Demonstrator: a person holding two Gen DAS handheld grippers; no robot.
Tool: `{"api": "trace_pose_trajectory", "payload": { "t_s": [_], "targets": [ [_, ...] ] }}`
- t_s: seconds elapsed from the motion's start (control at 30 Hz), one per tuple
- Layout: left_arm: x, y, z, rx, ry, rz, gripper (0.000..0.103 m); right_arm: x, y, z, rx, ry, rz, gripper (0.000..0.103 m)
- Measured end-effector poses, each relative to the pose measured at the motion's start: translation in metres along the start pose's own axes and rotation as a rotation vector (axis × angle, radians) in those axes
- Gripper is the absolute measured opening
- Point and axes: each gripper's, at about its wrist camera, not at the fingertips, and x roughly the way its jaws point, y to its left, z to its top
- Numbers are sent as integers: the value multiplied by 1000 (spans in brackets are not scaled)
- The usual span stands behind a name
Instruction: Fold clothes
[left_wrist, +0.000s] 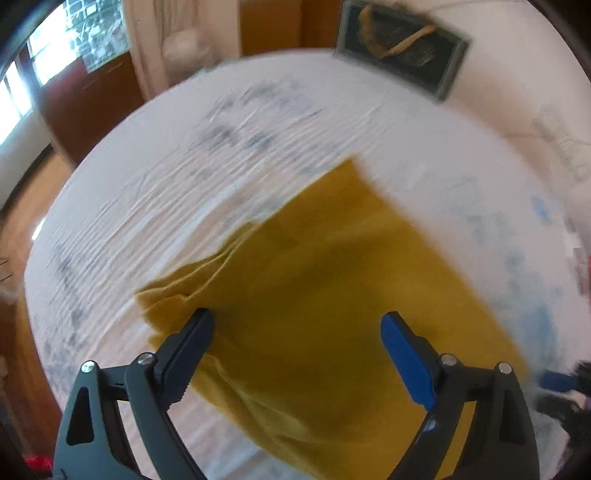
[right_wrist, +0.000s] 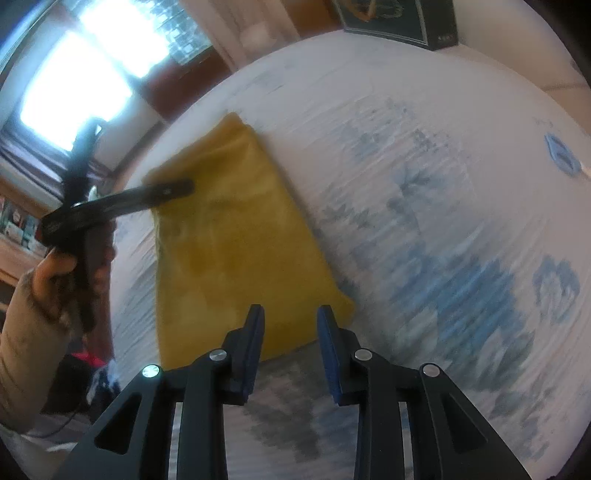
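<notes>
- Broadly, the bed (left_wrist: 155, 192) fills both views, covered by a white sheet with faint blue-grey print; it is soft and wrinkled, so anything pulled across it will likely drag the sheet along.
- On it lies the yellow garment (right_wrist: 236, 236), spread as a long folded panel, its near end just beyond the right hand-held gripper (right_wrist: 290, 321) and its far corner toward the window side. It looks like a light, soft knit: limp, no stiffness, not fragile, and probably not slippery against the sheet.
- At its left edge several layers stack into loose ridges (left_wrist: 192, 273). A grip there should pinch every layer at once, near a corner, or the lower ones will slide out.
- The left hand-held gripper (left_wrist: 297, 325) hangs over the cloth with its jaws wide apart and nothing between them; the right wrist view shows a hand (right_wrist: 55, 273) carrying it at that left edge.
- The right hand-held gripper has its jaws partly apart, empty, poised above the near right corner (right_wrist: 341, 306), the better place to take hold.
</notes>
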Motion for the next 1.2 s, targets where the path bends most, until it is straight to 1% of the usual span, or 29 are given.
{"api": "trace_pose_trajectory", "payload": {
  "t_s": [0.03, 0.07, 0.17, 0.2, 0.23, 0.27, 0.33, 0.4, 0.43, 0.53, 0.63, 0.73, 0.8, 0.87, 0.97, 1.07, 1.13, 1.2],
  "targets": [
    [6, 7, 0, -7, 17, 13, 93, 1, 1, -3, 12, 3, -7, 30],
    [7, 13, -1, -14, 20, 4, 93, 2, -1, -6, 26, 5, -15, 30],
    [-8, 24, -10, -17, -16, -32, 93, 0, -8, -13, 74, -1, -23, 32],
    [-17, 28, -15, -20, -34, -64, 94, -2, -8, -15, 78, -6, -30, 35],
    [-24, 35, -20, -29, -49, -85, 102, -5, -9, -18, 83, -13, -35, 40],
    [-31, 43, -24, -41, -61, -98, 103, -8, -9, -20, 90, -22, -37, 42],
    [-42, 55, -32, -59, -62, -136, 103, -13, -11, -27, 128, -38, -22, 48],
    [-47, 64, -33, -63, -51, -164, 103, -18, -13, -34, 191, -54, 5, 50],
    [-48, 67, -31, -50, -50, -165, 103, -20, -13, -38, 219, -60, 9, 51],
    [-50, 70, -18, 28, -58, -152, 103, -23, -8, -50, 301, -78, 3, 51],
    [-38, 62, 4, 142, -74, -143, 103, -24, -1, -61, 403, -121, 7, 51],
    [-22, 59, 22, 236, -72, -177, 103, -20, 7, -65, 486, -174, -21, 53],
    [-11, 60, 30, 282, -48, -210, 103, -16, 12, -66, 558, -210, -58, 53],
    [-4, 61, 32, 329, -39, -242, 103, -10, 19, -67, 643, -250, -97, 54],
    [4, 61, 28, 413, -17, -274, 103, 2, 36, -65, 726, -290, -175, 54],
    [8, 58, 22, 487, -7, -309, 103, 15, 52, -65, 806, -324, -208, 54],
    [13, 56, 21, 518, 2, -337, 103, 25, 62, -64, 843, -329, -235, 54],
    [18, 56, 22, 529, 11, -336, 103, 34, 69, -62, 870, -316, -273, 54]
  ]
}}
